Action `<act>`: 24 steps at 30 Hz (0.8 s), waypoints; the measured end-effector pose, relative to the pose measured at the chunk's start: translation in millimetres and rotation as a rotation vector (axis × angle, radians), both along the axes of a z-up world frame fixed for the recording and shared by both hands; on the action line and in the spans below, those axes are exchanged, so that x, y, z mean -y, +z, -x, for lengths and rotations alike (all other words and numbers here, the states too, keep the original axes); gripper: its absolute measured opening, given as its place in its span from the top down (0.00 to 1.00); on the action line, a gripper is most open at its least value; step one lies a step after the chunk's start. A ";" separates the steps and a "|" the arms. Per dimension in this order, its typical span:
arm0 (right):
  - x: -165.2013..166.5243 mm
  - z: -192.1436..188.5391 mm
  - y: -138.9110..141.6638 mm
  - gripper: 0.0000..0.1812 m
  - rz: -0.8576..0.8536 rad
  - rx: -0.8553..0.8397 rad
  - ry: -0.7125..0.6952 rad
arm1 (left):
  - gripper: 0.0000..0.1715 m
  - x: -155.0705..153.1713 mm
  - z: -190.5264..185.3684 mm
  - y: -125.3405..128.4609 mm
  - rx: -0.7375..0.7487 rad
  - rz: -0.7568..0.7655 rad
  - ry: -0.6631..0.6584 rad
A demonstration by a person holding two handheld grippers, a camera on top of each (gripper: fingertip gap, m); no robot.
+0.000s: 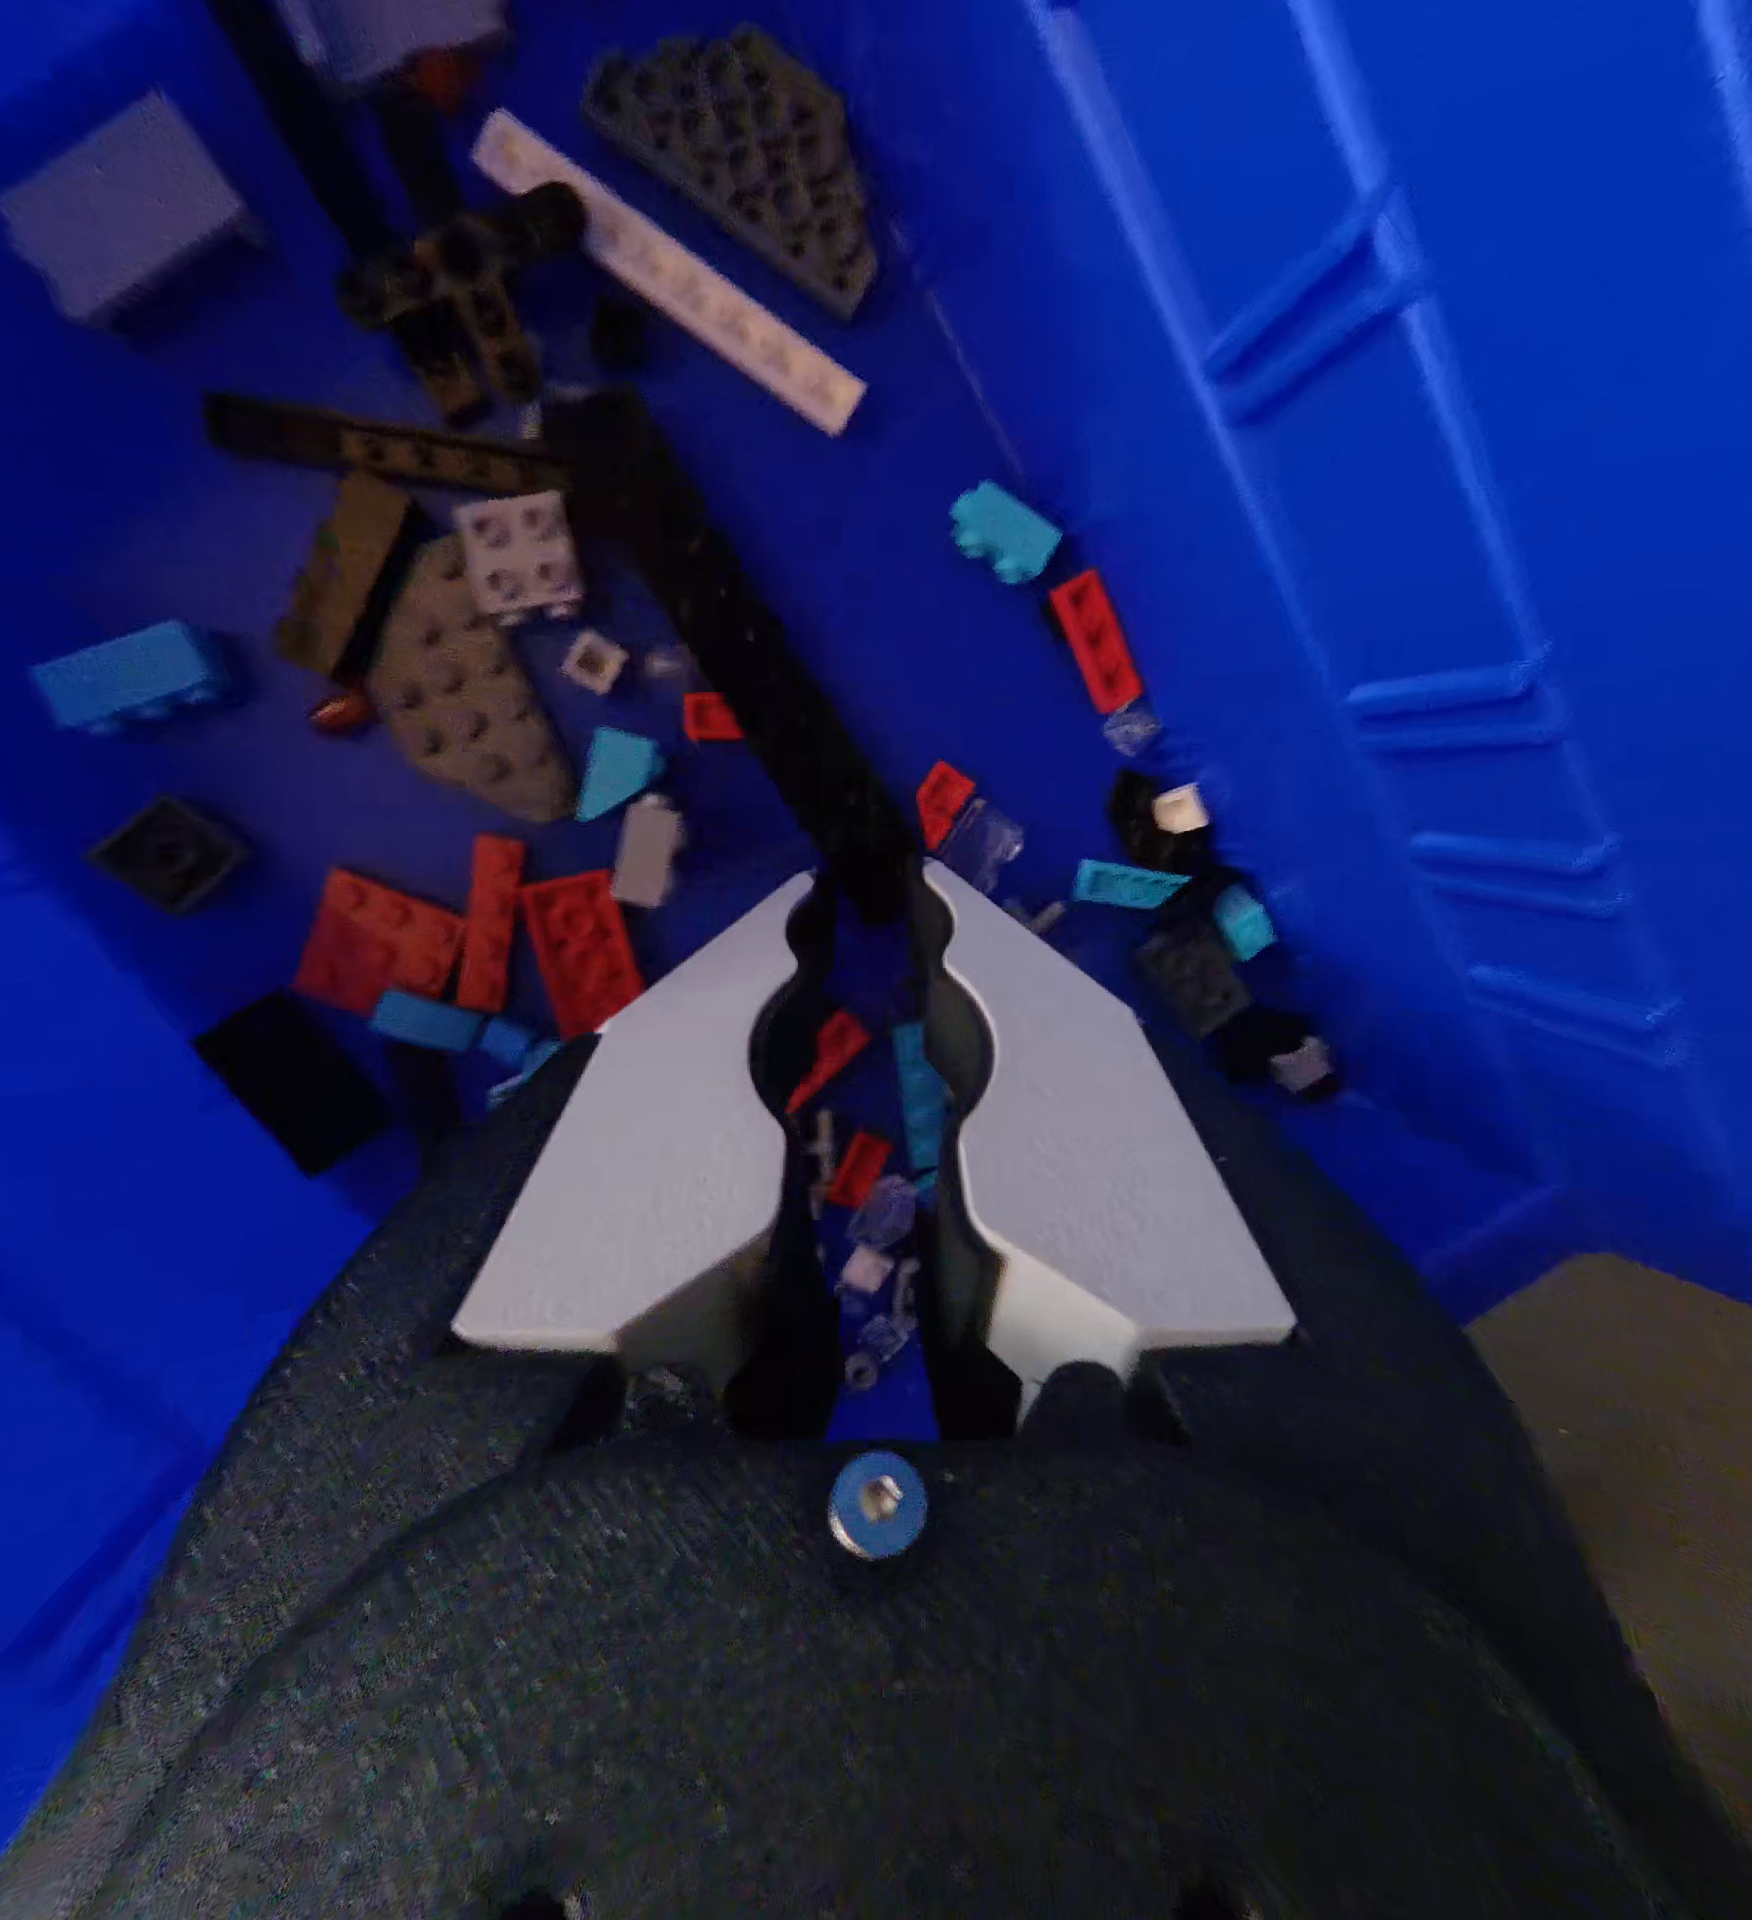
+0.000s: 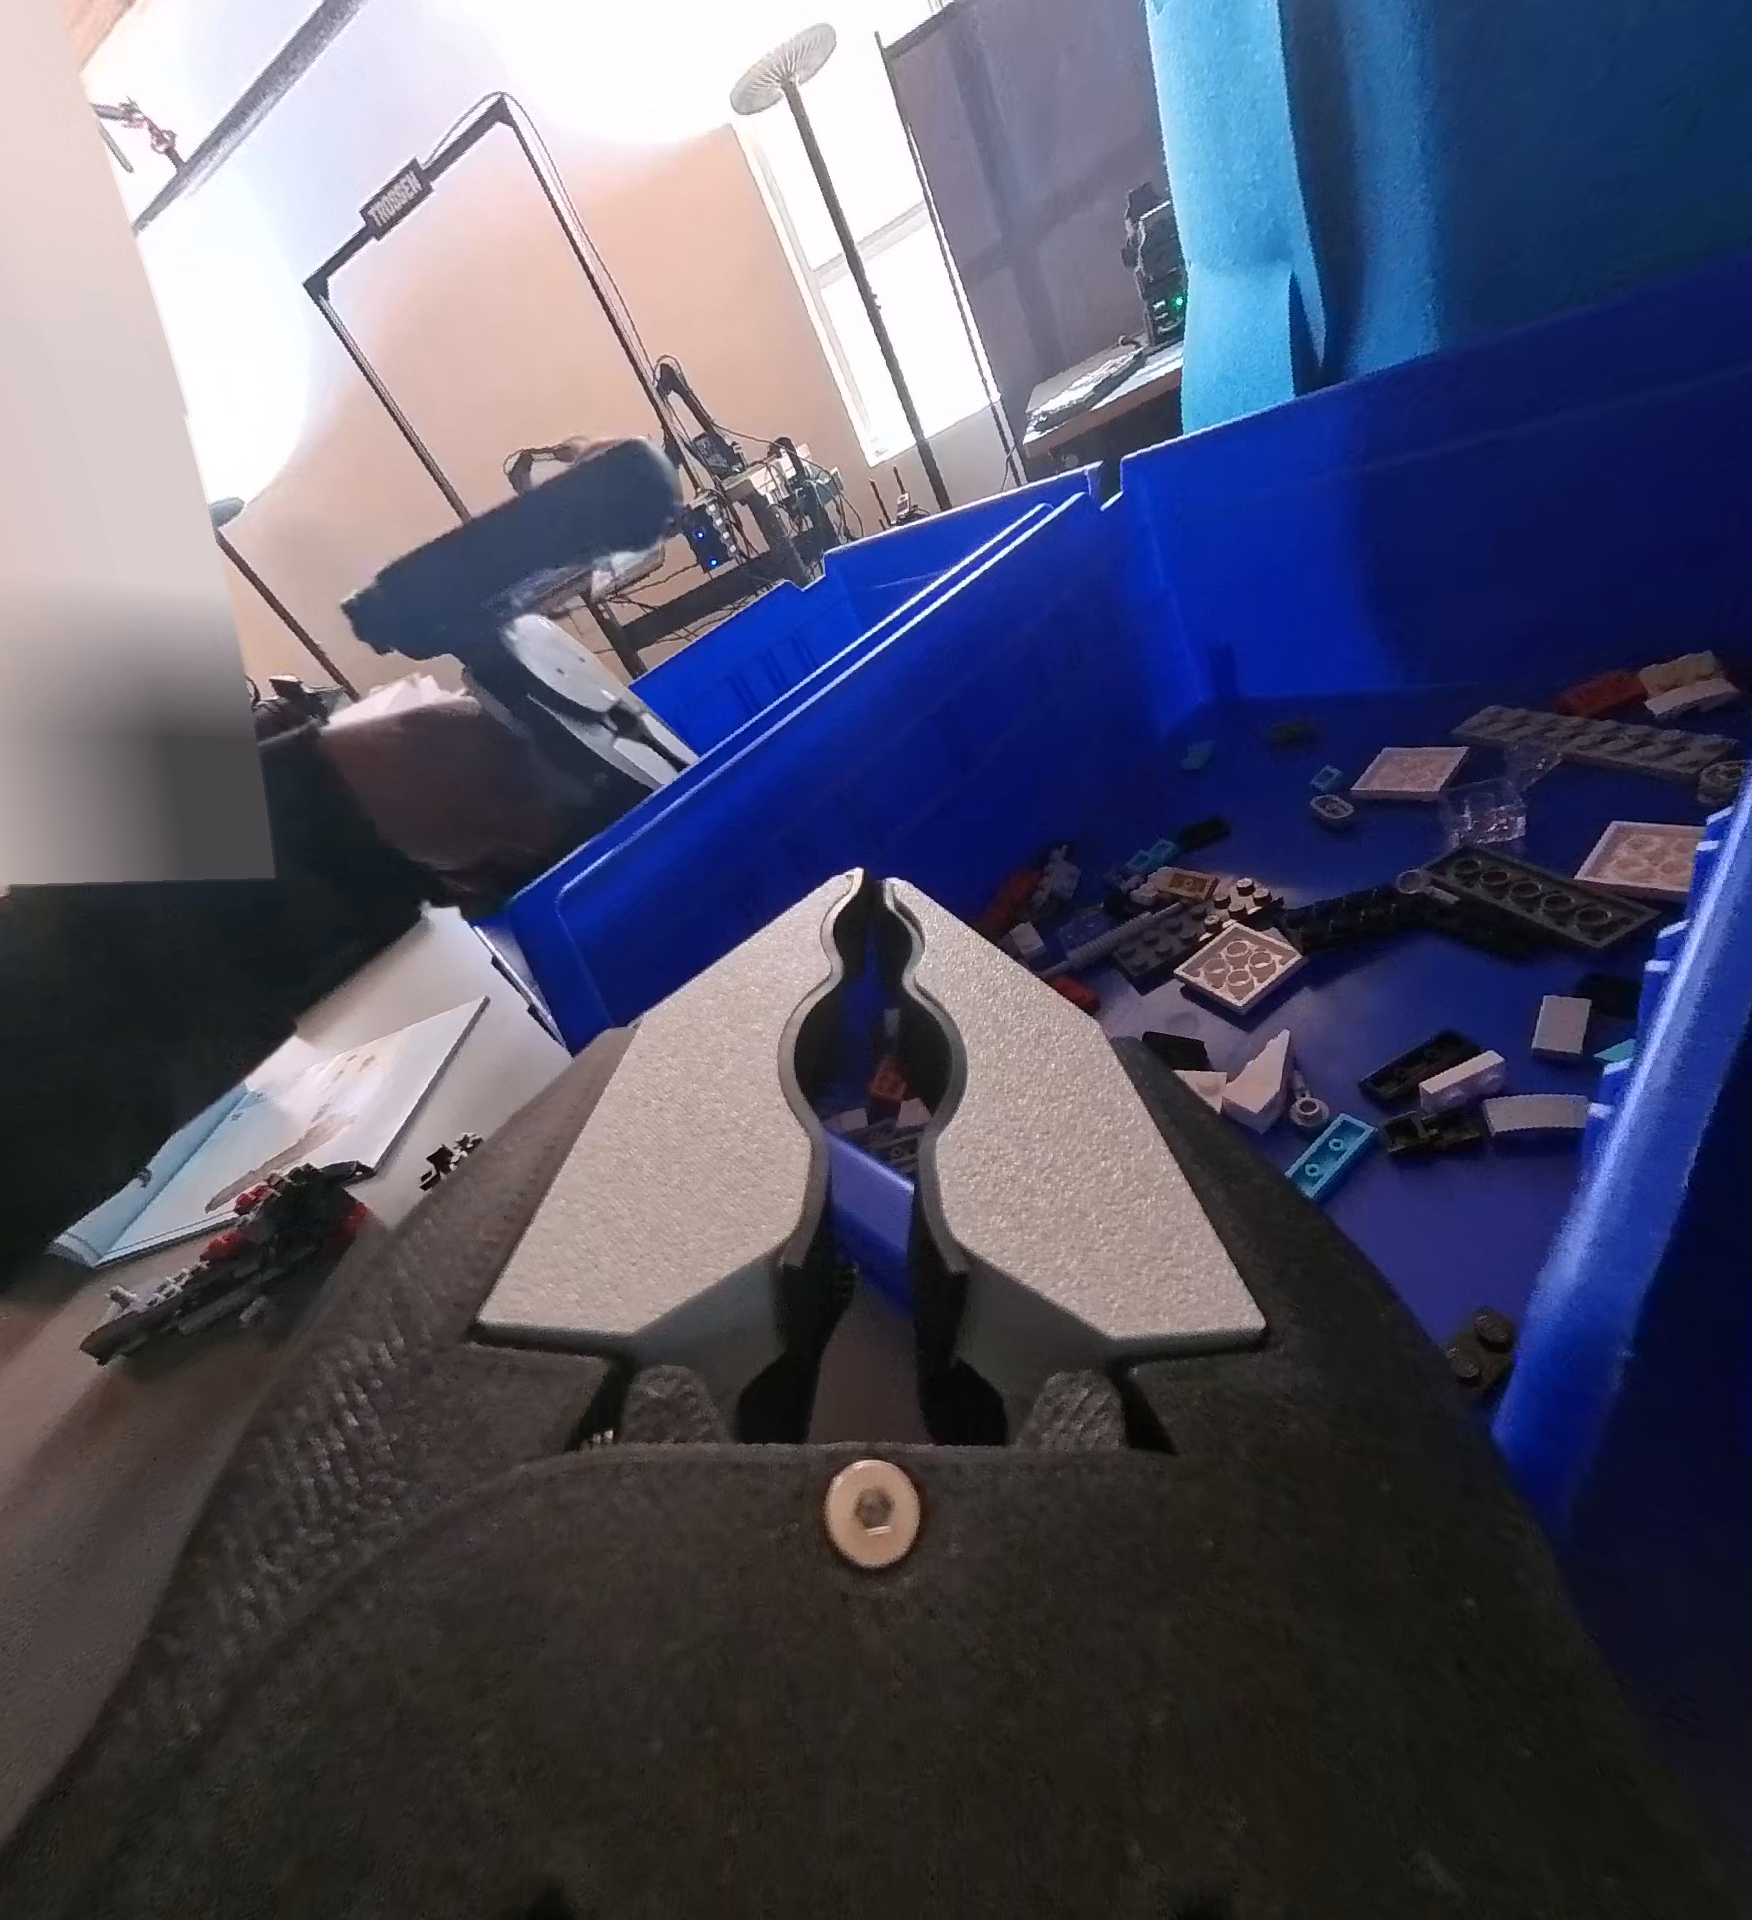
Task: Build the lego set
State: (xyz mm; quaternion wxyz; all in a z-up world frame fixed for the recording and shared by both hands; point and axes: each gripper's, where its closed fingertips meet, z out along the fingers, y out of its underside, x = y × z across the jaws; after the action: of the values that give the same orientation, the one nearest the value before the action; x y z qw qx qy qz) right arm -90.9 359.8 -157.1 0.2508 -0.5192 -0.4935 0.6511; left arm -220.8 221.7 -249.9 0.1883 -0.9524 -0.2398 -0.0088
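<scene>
My left gripper [image 1: 870, 896] is down inside a blue bin [image 1: 1371, 520] and is shut at its tips on a long black plate [image 1: 747, 644] that reaches away from the fingers. Loose pieces lie around it: red plates [image 1: 581, 945], a long white plate [image 1: 674, 270], a dark grey wedge plate [image 1: 747, 156] and a light-blue brick [image 1: 129, 675]. My right gripper [image 2: 867, 891] is shut and empty, above the near rim of a second blue bin [image 2: 955, 727] of pieces. A partly built dark model [image 2: 228, 1278] sits on the table to the left.
An open instruction booklet [image 2: 311, 1112] lies behind the model. The left gripper [image 2: 633, 732], held by a hand, dips into the farther bin. White tiles [image 2: 1241, 966] and black plates [image 2: 1537, 894] lie in the near bin. Its right wall [image 2: 1630, 1143] is close. There is about 20 centimetres between the tips of the two grippers. The long white plate [image 1: 674, 270] is about 10 centimetres from my left fingertips. From my left tips it is roughly 11 centimetres to the light-blue brick [image 1: 129, 675]; from my right, 30 centimetres.
</scene>
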 end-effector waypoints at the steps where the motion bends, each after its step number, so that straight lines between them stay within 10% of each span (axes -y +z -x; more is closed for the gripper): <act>1: -0.1 0.0 0.1 0.99 0.001 0.000 0.001 | 0.92 -5.0 -4.7 0.5 0.020 -0.025 -0.012; 10: -1.2 -0.3 0.6 0.99 0.012 -0.004 0.002 | 0.81 14.9 39.4 23.1 -0.168 0.005 0.108; 24: -2.2 -0.4 0.7 0.99 0.019 -0.006 0.003 | 0.93 0.3 -4.6 19.3 0.058 -0.087 0.011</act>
State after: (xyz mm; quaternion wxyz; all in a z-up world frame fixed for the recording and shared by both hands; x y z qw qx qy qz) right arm -90.5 361.9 -156.3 0.2461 -0.5190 -0.4873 0.6577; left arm -216.2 221.3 -230.6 0.2226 -0.9413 -0.2496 -0.0461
